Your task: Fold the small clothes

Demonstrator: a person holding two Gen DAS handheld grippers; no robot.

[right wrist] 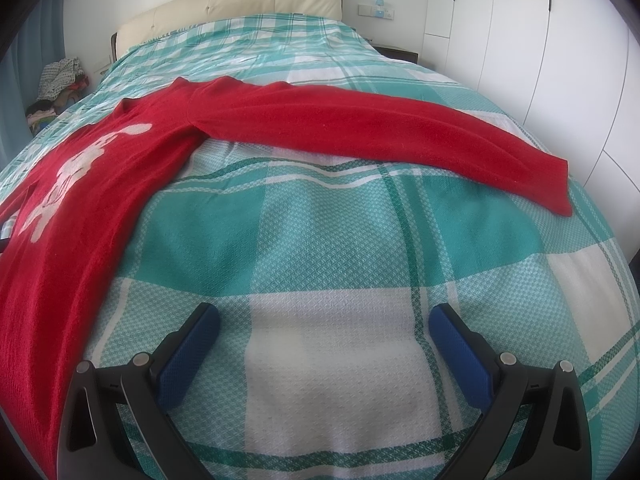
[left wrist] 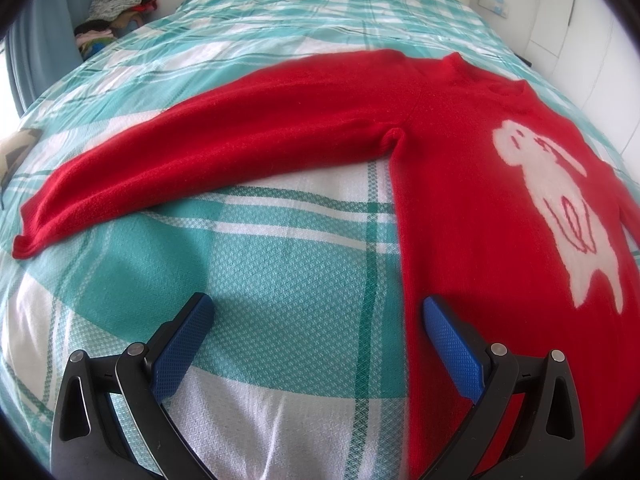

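Note:
A red sweater [left wrist: 460, 184] with a white rabbit figure [left wrist: 560, 200] lies flat, front up, on the bed. In the left wrist view one sleeve [left wrist: 200, 160] stretches out to the left. My left gripper [left wrist: 318, 312] is open and empty, low over the bedspread at the sweater's left side edge. In the right wrist view the sweater [right wrist: 92, 184] lies at left and its other sleeve [right wrist: 400, 132] stretches right. My right gripper [right wrist: 324, 320] is open and empty over bare bedspread, right of the sweater's body.
The bed has a teal and white plaid bedspread [right wrist: 320, 240] and a cream headboard [right wrist: 240, 0]. A pile of clothes [left wrist: 116, 4] sits beside the bed at far left. White wardrobe doors [right wrist: 540, 60] stand at right.

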